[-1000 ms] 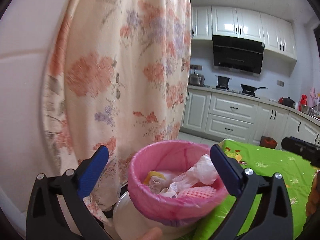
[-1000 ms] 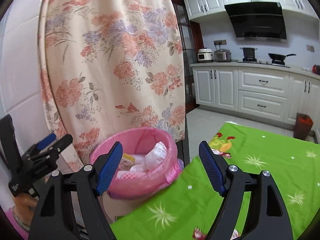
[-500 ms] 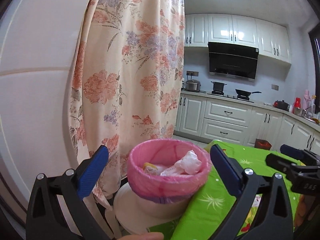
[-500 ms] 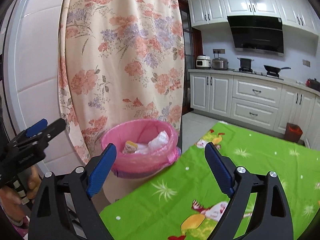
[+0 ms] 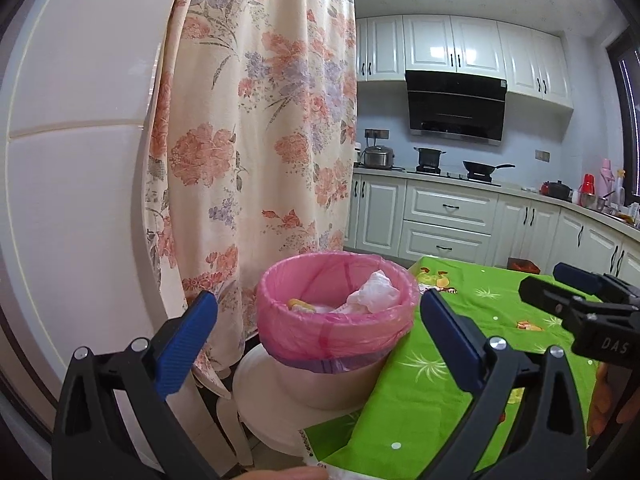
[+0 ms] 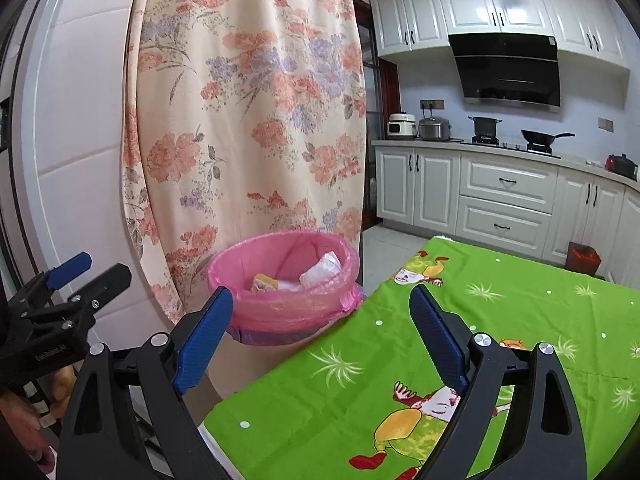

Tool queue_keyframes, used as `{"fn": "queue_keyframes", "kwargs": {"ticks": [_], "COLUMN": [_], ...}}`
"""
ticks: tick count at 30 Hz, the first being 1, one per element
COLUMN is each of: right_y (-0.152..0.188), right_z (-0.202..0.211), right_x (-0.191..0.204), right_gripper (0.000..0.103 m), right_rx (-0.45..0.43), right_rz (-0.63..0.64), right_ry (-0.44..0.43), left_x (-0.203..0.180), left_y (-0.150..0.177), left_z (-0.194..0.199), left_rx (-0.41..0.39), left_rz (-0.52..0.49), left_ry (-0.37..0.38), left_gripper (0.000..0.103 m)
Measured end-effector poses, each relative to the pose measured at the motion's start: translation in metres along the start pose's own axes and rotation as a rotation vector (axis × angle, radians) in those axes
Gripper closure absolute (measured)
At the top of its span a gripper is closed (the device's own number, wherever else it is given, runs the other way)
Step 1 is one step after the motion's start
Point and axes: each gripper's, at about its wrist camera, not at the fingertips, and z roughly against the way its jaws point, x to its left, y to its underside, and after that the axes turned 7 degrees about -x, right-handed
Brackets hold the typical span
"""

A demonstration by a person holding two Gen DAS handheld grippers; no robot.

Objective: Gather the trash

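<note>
A small bin with a pink liner point(image 5: 336, 320) stands on a white stool point(image 5: 272, 400) at the corner of the green table point(image 5: 440, 368). It holds crumpled white paper point(image 5: 374, 294) and a yellow scrap point(image 5: 298, 304). It also shows in the right wrist view point(image 6: 284, 284). My left gripper point(image 5: 318, 336) is open and empty, level with the bin and a little short of it. My right gripper point(image 6: 320, 336) is open and empty, above the table edge, short of the bin. Each gripper shows in the other's view: the right one point(image 5: 576, 300), the left one point(image 6: 68, 280).
A floral curtain point(image 5: 256, 140) hangs right behind the bin beside a white tiled wall point(image 5: 68, 160). The green cartoon-print tablecloth point(image 6: 480, 352) covers the table to the right. Kitchen cabinets point(image 5: 448, 216) and a stove stand far behind.
Both grippers have drawn back and risen from the bin, which now looks smaller and farther off. Both stay open and empty.
</note>
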Motion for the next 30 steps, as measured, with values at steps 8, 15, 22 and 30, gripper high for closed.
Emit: {"fn": "queue_keyframes", "kwargs": {"ticks": [8,15,22,30], "right_y": [0.007,0.012,0.013,0.01], "right_z": [-0.004,-0.006,-0.008,0.002], "right_x": [0.006,0.01,0.011,0.007], "right_gripper": [0.018,0.018,0.018,0.018], "right_rx": [0.018,0.029,0.028,-0.024], "right_rz": [0.033,0.055,0.051,0.027], "right_ry": [0.005,0.005,0.005,-0.023], "left_x": [-0.001,-0.006,-0.007,-0.003], "left_y": [0.007,0.012,0.012,0.012], "left_z": [-0.004,-0.005,-0.006,-0.003], "left_rx": [0.022,0.024,0.022,0.007], "left_rz": [-0.014,-0.04,-0.043,-0.035], "left_ry": [0.001,0.005,0.003,-0.001], "left_gripper": [0.005,0.005,0.005,0.005]}}
